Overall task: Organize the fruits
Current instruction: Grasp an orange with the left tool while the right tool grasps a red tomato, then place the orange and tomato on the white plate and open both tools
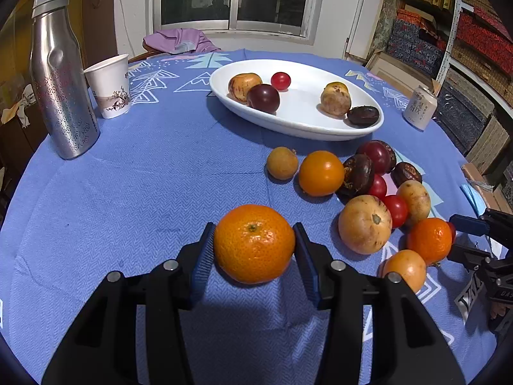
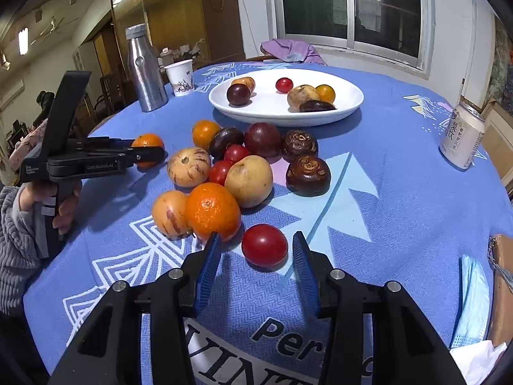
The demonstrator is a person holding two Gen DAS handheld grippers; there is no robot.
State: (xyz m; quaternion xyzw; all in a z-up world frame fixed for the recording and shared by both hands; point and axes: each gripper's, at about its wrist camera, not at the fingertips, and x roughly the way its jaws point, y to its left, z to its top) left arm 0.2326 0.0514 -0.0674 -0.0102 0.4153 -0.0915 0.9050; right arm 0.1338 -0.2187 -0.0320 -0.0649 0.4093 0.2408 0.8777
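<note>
Left gripper has a mandarin between its blue pads, both pads touching the peel, fruit resting on the blue tablecloth, left of the loose pile. From the right wrist view that same mandarin sits clamped at the tip of the left tool.

Right gripper: jaws wide, a cherry tomato lies between the fingers on the cloth, gap on both sides, not gripped.

Loose pile on the cloth, right wrist count:
- 1 more mandarin, just ahead of the right gripper's left finger
- 1 small smooth orange fruit at the far left of the pile
- 3 pale striped or yellowish round fruits, one being
- 2 more cherry tomatoes, touching each other mid-pile
- 1 dark red plum
- 3 dark brown water chestnuts, nearest one
- the left wrist view adds a tan longan-like fruit, beside the orange one

White oval plate behind the pile holds 6 pieces: 1 plum, 1 cherry tomato, 2 pale fruits, 1 small orange fruit, 1 water chestnut.

Steel bottle and paper cup stand far left; drink can far right.
</note>
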